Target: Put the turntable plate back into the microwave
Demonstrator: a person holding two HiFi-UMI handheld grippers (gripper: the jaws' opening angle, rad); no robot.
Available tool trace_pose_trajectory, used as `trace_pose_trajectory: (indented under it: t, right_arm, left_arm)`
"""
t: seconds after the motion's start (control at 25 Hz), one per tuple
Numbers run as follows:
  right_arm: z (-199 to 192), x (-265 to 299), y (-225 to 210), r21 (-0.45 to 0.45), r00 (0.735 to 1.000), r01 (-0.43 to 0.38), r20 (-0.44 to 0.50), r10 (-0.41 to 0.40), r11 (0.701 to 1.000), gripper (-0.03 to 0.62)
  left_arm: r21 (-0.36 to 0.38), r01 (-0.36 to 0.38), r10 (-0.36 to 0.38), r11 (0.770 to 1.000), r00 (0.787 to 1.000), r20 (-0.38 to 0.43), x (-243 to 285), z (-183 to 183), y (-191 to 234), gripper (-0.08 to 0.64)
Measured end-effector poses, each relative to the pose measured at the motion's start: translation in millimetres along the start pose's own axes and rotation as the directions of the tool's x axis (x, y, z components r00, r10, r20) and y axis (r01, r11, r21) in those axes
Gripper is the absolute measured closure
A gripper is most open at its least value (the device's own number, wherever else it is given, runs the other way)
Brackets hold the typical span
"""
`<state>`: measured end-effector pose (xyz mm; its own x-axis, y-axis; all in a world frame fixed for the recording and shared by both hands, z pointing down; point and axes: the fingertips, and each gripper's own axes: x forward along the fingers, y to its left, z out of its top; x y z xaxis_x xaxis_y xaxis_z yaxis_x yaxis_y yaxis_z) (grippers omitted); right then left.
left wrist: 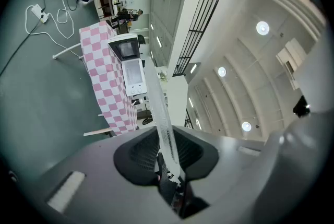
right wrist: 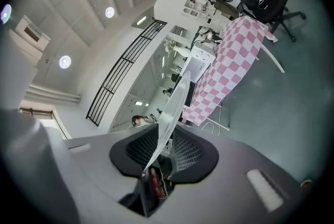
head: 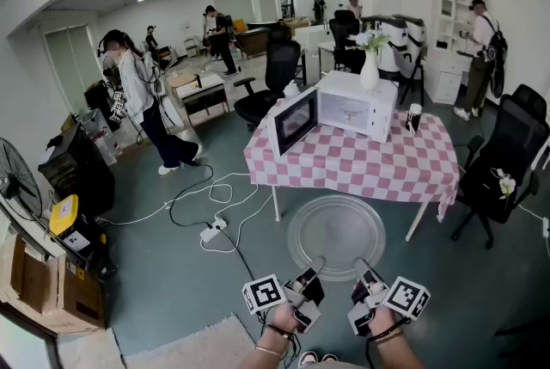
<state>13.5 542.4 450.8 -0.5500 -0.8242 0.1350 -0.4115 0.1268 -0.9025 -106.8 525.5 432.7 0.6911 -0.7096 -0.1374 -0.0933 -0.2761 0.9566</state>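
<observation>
Plate (head: pixel 335 231) showed whole in head view; only gripper views showed left tongs (head: pixel 316 264) and right tongs (head: pixel 361 266) clamped on its rim.

Checkered tablecloth (head: pixel 361 168), vase (head: pixel 369 72), floor fan (head: pixel 17 185)

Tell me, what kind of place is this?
Most likely a large open office or lab workspace, not a home kitchen. Black office chairs stand around, a power strip and its cables lie across the floor, and the microwave sits on a lone checked-cloth table.
</observation>
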Motion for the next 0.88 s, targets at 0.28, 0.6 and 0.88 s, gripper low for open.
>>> trace_pose_trajectory:
  t: [0.28,0.6,0.88]
  right_arm:
    - [-2,2,10,-0.006,1.000,0.004,-0.006,-0.004,1.000,0.503]
    - [-5,0,16,-0.045,0.999,-0.048,-0.009,0.048,0.998,0.503]
    - [-12,8,17,-0.076,0.999,-0.028,-0.030,0.026,0.997,0.502]
  left_arm:
    - [-0.058,-0.014,0.015,0.998,1.000,0.013,-7,-6,0,0.499]
    - [-0.052,-0.002,0.003,0.999,1.000,0.015,-11,-9,-2,0.502]
    - [-0.093,0.001,0.002,0.996,1.000,0.032,-15,-2,1,0.502]
